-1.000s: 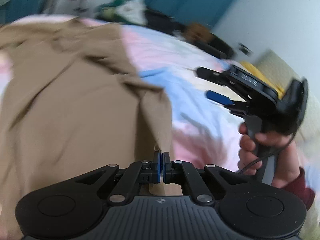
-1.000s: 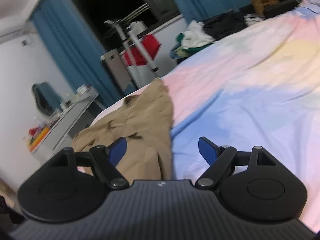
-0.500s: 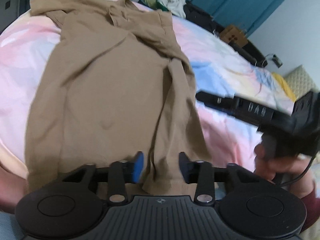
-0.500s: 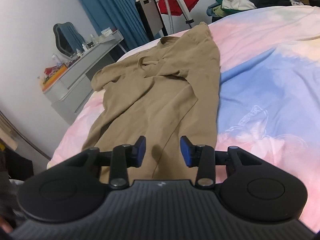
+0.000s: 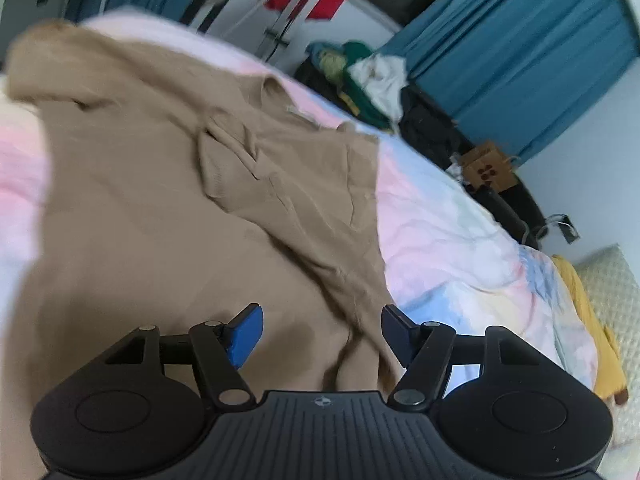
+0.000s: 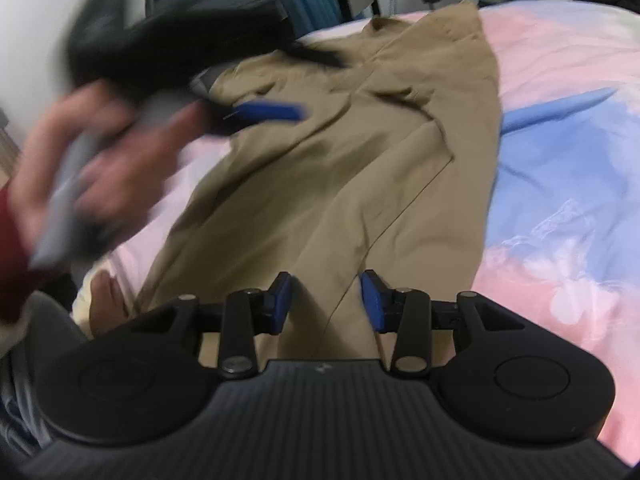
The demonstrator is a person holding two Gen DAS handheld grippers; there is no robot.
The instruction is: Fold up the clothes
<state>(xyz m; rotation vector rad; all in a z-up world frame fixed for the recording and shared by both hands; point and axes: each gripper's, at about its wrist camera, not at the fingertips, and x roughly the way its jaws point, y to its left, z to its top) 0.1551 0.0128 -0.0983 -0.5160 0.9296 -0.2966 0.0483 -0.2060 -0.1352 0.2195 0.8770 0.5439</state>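
A tan shirt lies spread on the bed, its right side folded in over the body; it also shows in the right wrist view. My left gripper is open and empty above the shirt's near hem. My right gripper is open and empty, its jaws either side of a crease near the hem. The left gripper and the hand holding it appear blurred at the left of the right wrist view.
The bed has a pink, blue and white cover. A pile of clothes and a cardboard box sit beyond the far edge, before blue curtains. A yellow cloth lies at the right.
My left gripper let go of the shirt's edge, opened wide and rose over the shirt. My right gripper came down over the hem and narrowed its opening.
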